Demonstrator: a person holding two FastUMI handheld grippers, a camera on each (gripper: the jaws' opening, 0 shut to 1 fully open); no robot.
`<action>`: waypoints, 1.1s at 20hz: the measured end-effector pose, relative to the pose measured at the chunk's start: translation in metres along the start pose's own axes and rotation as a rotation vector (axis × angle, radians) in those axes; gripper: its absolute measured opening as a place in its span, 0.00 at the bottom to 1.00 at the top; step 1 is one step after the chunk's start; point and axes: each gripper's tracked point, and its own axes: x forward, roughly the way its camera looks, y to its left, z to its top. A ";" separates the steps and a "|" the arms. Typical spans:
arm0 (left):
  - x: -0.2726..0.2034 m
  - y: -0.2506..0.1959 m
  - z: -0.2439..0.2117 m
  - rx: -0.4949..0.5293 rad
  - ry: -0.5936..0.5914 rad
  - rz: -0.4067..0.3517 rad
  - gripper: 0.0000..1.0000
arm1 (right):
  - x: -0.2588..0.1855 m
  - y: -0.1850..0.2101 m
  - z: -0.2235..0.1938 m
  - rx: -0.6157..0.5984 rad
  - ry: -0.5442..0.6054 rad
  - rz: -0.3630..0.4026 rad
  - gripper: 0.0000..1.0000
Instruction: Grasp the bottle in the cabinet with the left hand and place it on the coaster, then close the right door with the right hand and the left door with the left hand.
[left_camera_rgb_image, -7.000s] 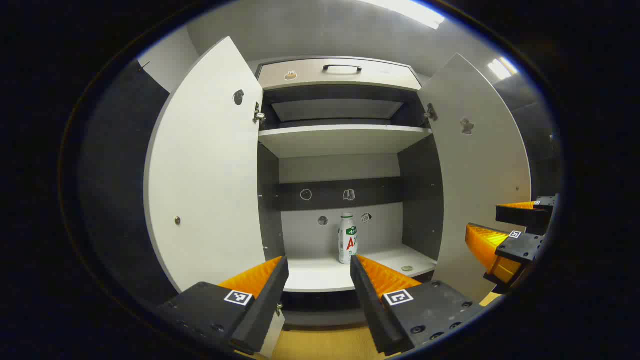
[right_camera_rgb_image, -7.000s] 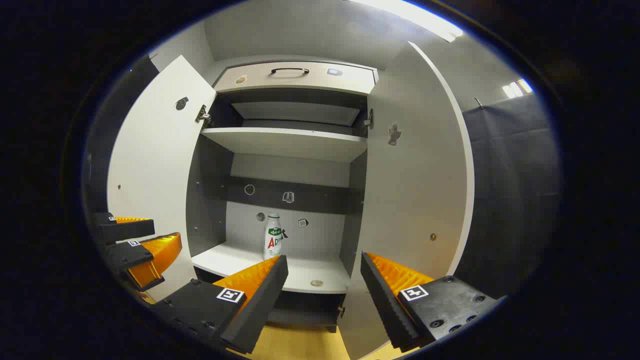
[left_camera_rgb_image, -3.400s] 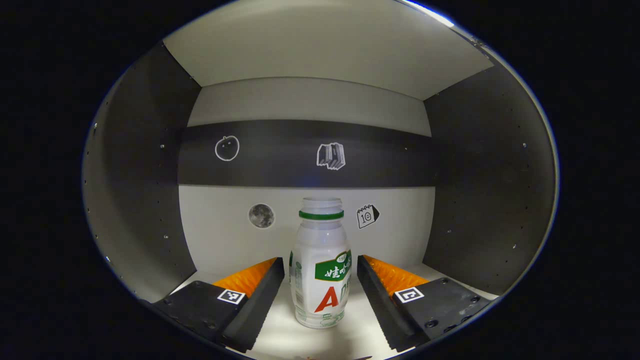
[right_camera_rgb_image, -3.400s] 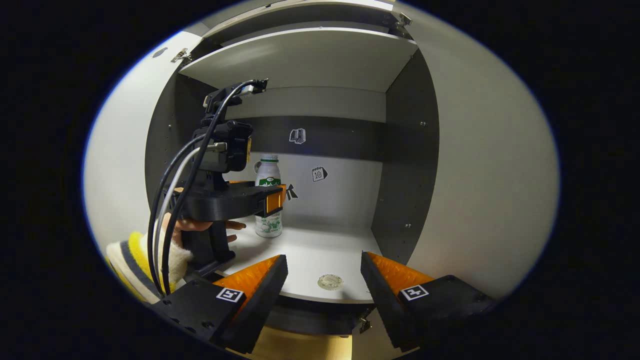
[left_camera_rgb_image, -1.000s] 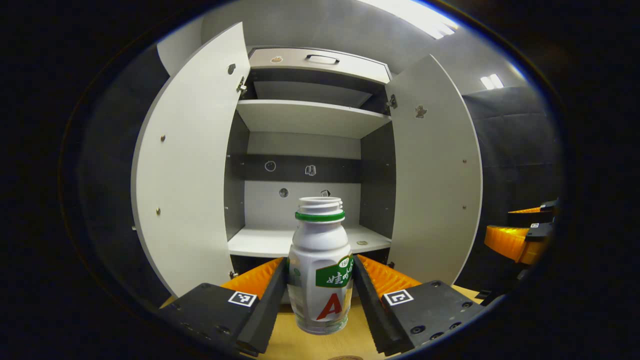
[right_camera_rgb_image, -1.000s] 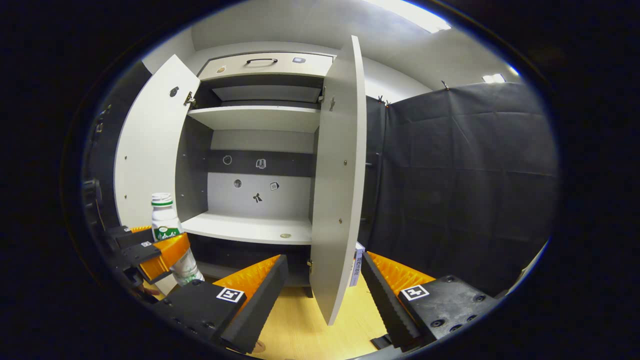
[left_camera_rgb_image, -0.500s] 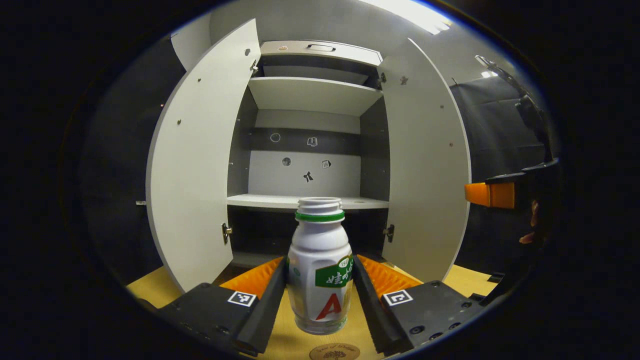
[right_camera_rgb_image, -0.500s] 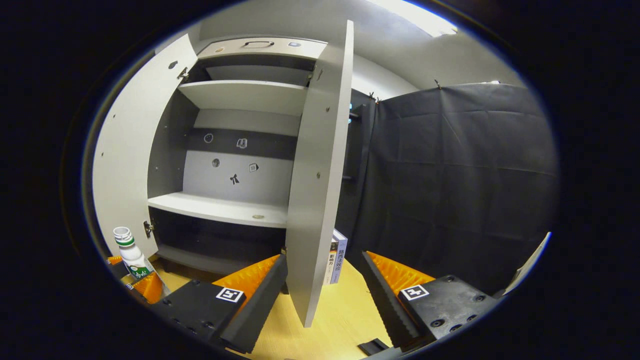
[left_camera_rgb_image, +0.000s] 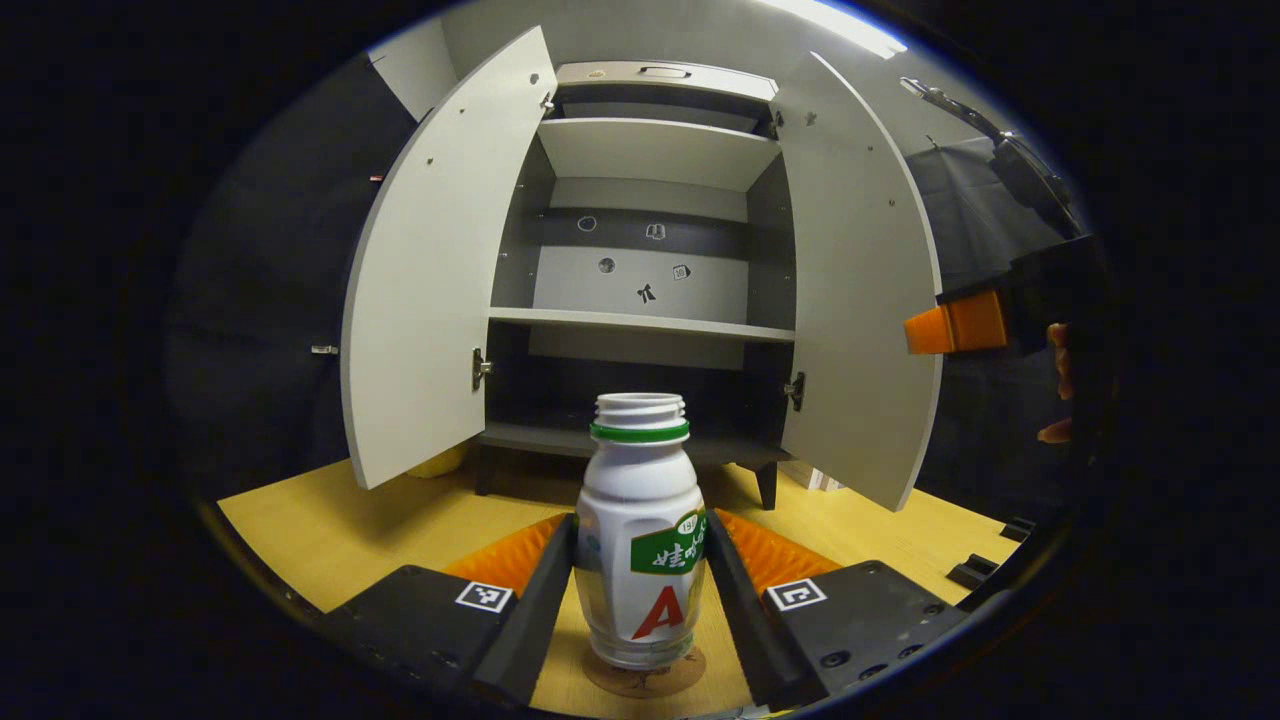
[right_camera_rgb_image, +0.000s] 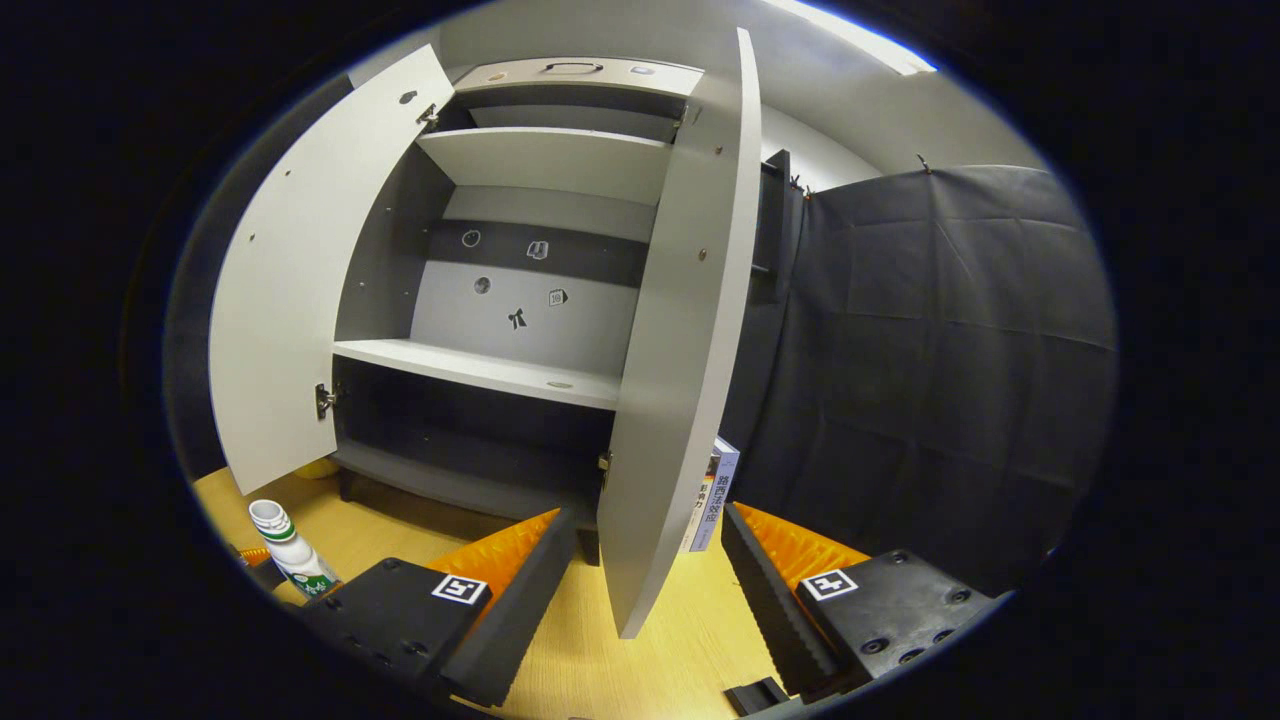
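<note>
A white bottle (left_camera_rgb_image: 640, 530) with a green neck ring stands upright on a round wooden coaster (left_camera_rgb_image: 645, 675), and my left gripper (left_camera_rgb_image: 640, 555) is shut on its body. The bottle (right_camera_rgb_image: 293, 558) also shows at the lower left of the right gripper view. My right gripper (right_camera_rgb_image: 648, 545) is open, with the edge of the open right door (right_camera_rgb_image: 680, 340) rising just beyond its fingers. From the left gripper view the right gripper (left_camera_rgb_image: 955, 322) sits beside the right door (left_camera_rgb_image: 860, 290), held by a hand. The left door (left_camera_rgb_image: 435, 270) stands open.
The cabinet (left_camera_rgb_image: 650, 200) has white shelves (right_camera_rgb_image: 480, 368) and a top drawer (right_camera_rgb_image: 575, 72). It rests on a yellow wooden surface (left_camera_rgb_image: 340, 520). A book (right_camera_rgb_image: 712, 495) leans behind the right door. Black cloth (right_camera_rgb_image: 930, 360) hangs on the right.
My left gripper has lowered the bottle down onto the coaster, away from the cabinet. My right gripper has shifted slightly along the edge of the right door.
</note>
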 end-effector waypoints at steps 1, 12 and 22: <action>0.001 0.000 -0.010 -0.013 0.014 -0.002 0.77 | -0.001 0.001 -0.005 -0.011 -0.010 -0.002 0.98; -0.005 -0.003 -0.042 0.061 -0.014 -0.026 0.77 | -0.012 -0.002 -0.022 -0.015 -0.011 -0.011 0.98; 0.000 0.001 -0.022 0.127 -0.068 0.016 0.88 | -0.015 -0.003 -0.020 -0.016 0.002 -0.004 0.98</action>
